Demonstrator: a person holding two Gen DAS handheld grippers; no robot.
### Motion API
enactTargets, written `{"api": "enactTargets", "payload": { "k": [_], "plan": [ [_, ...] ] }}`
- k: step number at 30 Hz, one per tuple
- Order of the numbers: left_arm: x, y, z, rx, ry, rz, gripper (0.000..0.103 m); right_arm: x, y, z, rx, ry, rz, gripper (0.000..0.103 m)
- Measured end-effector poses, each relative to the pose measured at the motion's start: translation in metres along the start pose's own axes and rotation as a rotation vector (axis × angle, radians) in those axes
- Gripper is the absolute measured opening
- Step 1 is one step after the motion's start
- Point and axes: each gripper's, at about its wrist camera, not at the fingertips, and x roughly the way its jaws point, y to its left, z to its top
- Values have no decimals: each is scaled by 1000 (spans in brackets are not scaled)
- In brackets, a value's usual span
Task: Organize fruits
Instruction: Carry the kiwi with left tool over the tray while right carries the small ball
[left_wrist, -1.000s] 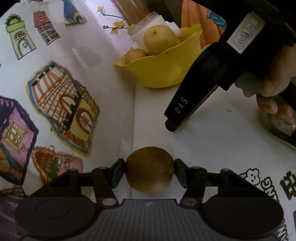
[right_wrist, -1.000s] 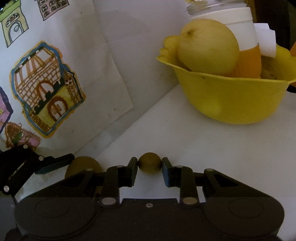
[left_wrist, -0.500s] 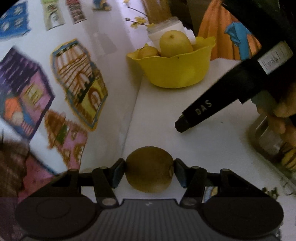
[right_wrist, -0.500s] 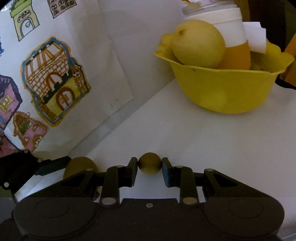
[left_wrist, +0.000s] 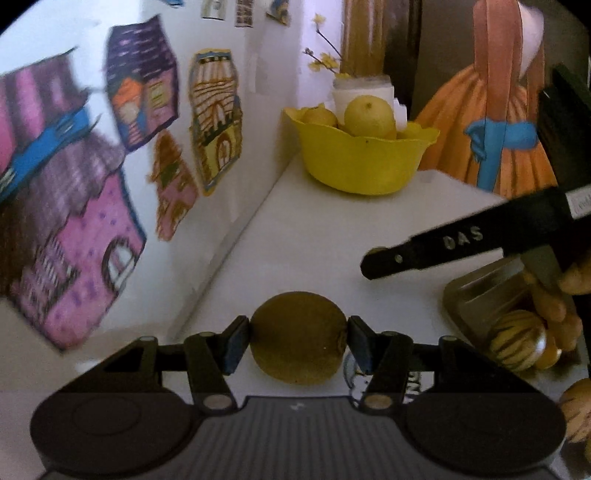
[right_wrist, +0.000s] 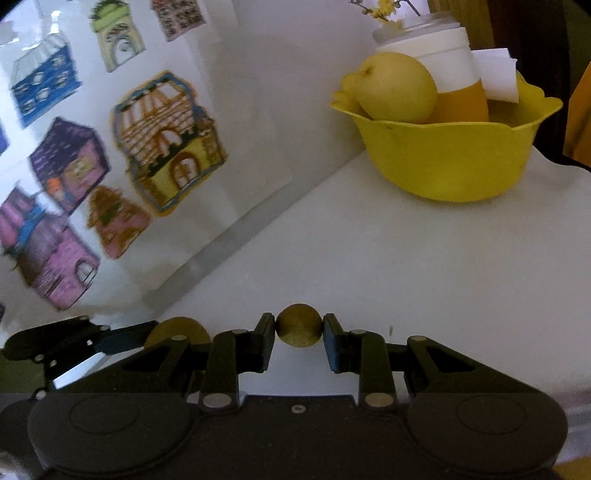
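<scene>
Kiwi (left_wrist: 298, 338) is pinched between the left gripper (left_wrist: 298, 341) pads, clear of the table (left_wrist: 332, 236). A small round fruit (right_wrist: 298, 325) is clamped in the right gripper (right_wrist: 298, 332). Both are aimed at the bowl (right_wrist: 447, 158) ahead, presumably for depositing among the fruit already there.

A home; children's house drawings (right_wrist: 166, 140) on the wall; yellow fruit bowl (right_wrist: 447, 162) on a white table (right_wrist: 406, 266).

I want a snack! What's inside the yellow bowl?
The yellow wavy-rimmed plastic bowl shows a big round yellow pear-like fruit, a white-lidded orange jar and white paper. Its bottom is hidden.
</scene>
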Motion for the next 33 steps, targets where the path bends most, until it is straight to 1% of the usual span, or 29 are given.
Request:
{"api": "enactTargets", "payload": {
  "k": [6,11,15,21,29,33],
  "plan": [
    [-8,6,-11,-111,-33,-34,61,-25,5,-16,-21,-13,20,30],
    [-13,9,-18,-154,-42,-65,61,-44,0,-22,-18,-36,37,30],
    [-19,6,-24,-163,-43,-90,61,-60,-3,-30,-17,-56,50,30],
    [-25,-1,-30,-186,-44,-132,61,-89,-9,-48,-46,-105,42,30],
    [-35,-15,-32,-221,-75,-211,61,-124,-20,-74,-59,-161,21,30],
    [-43,-31,-29,-196,-105,-246,61,-141,-25,-87,-59,-193,3,30]
  ]
}}
